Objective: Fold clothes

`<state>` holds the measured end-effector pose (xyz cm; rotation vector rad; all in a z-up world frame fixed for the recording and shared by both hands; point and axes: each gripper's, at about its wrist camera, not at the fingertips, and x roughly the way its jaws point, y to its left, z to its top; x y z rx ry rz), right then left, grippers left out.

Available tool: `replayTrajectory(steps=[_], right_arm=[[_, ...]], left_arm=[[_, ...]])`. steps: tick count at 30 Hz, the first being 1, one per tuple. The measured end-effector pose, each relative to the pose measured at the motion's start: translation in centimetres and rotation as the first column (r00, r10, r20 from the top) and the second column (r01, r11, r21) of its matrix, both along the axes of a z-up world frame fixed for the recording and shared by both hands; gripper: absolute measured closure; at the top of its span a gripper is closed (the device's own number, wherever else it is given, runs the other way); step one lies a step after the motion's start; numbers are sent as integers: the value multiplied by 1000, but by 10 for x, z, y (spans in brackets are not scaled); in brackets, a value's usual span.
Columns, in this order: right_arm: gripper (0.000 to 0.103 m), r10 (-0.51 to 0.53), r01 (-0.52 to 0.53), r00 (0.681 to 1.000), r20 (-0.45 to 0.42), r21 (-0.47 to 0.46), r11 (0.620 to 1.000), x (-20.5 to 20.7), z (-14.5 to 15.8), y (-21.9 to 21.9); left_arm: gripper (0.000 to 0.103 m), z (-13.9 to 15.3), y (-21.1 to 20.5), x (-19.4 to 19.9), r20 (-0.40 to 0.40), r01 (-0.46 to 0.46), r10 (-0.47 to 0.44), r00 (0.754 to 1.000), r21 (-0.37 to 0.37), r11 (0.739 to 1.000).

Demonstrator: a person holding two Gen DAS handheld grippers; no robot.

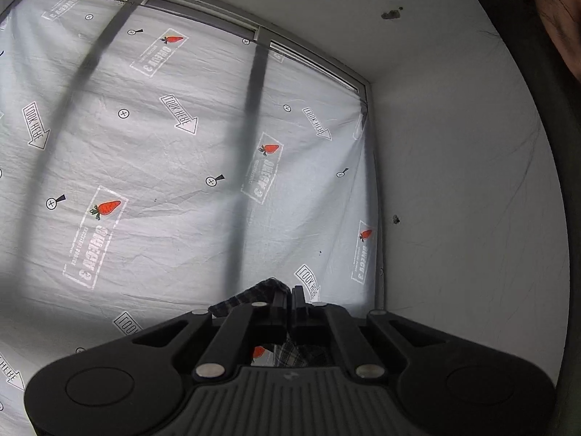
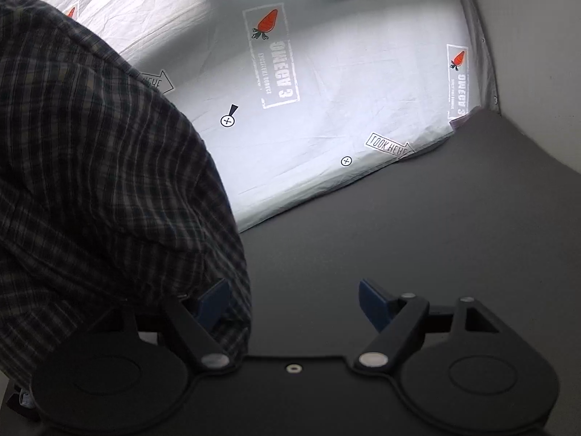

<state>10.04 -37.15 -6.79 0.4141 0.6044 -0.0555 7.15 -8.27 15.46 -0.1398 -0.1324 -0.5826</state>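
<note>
Left wrist view: left gripper pinched tight on a bit of checked shirt, low in the middle of the frame, lifted over the white printed sheet. Right wrist view: right gripper spread wide with nothing between its fingers, shirt hanging big and dark over the left half, draped past the left blue finger, grey mat below. Probably best to keep the pinch firm, catch a matching edge, then lay it flat and smooth.
</note>
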Motion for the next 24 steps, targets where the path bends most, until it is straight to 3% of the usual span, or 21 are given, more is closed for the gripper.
replayTrajectory(steps=[2,3,5,6,8,11,12,14,16,19,24], right_arm=[[23,12,-12,1000,-16,-16,1000,2,-6,-6],[23,22,-23,999,-26,-19,1000,5,-10,-5],[23,44,-45,998,-48,-25,999,13,-17,-3],[23,63,-65,996,-58,-30,997,19,-21,0],[23,103,-107,993,-63,-61,992,28,-24,12],[23,151,-158,986,-65,-127,979,39,-26,30],[23,164,-173,984,-70,-153,973,43,-28,36],[23,184,-198,979,-85,-197,960,49,-31,49],[23,194,-214,975,-111,-217,953,58,-36,57],[23,214,-247,965,-152,-248,937,75,-43,71],[23,304,-366,928,-215,-371,854,101,-64,104]], left_arm=[[101,-24,22,26,-144,-102,101,984,1,995],[100,-40,35,45,-223,-163,161,961,11,987],[96,-98,52,78,-388,-241,264,883,109,965],[95,-128,61,95,-462,-271,316,829,163,949],[83,-187,78,129,-586,-312,418,694,277,909],[80,-275,104,180,-706,-325,556,439,452,831],[79,-292,112,173,-734,-318,541,411,441,839],[63,-323,130,143,-793,-319,483,372,380,868],[55,-346,145,119,-840,-337,430,331,320,885],[54,-376,150,110,-911,-294,323,257,245,924],[50,-390,137,120,-909,-227,307,281,248,942]])
